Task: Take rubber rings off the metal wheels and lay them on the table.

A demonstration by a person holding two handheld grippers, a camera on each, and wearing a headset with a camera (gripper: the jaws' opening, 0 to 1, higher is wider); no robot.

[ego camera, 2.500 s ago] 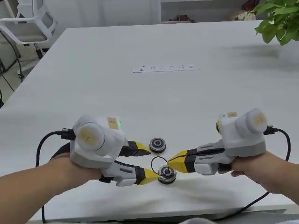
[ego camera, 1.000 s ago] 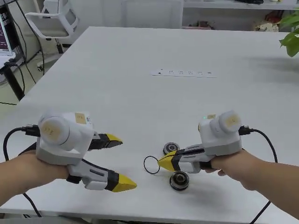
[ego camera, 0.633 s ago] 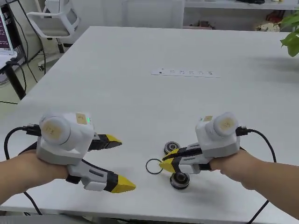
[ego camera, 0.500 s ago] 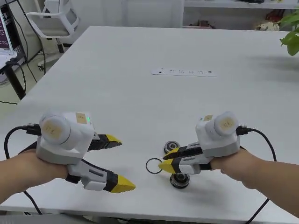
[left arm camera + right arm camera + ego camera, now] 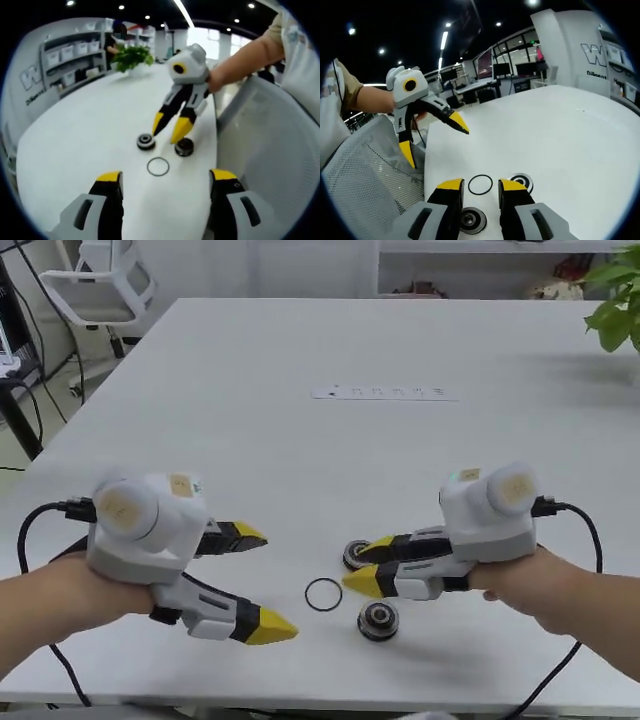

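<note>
A thin black rubber ring (image 5: 323, 594) lies flat on the white table (image 5: 330, 460), apart from both grippers. Two small metal wheels stand near it: one (image 5: 379, 620) to its right, another (image 5: 353, 554) partly behind my right gripper's fingers. My right gripper (image 5: 362, 565) is open just right of the ring, holding nothing. In the right gripper view the ring (image 5: 480, 184) lies on the table beyond the gap of the jaws, with a wheel (image 5: 471, 220) lower left and another (image 5: 521, 181) right. My left gripper (image 5: 265, 582) is wide open, left of the ring (image 5: 158, 166).
A flat white power strip (image 5: 385, 393) lies mid-table. A plant (image 5: 615, 310) stands at the far right corner and an office chair (image 5: 100, 285) beyond the far left. Black cables (image 5: 40, 530) trail from both grippers. The table's near edge runs just below the hands.
My right gripper, earlier shut on the ring, has opened and drawn back to the right. The ring now lies loose on the table. The left gripper stayed open.
</note>
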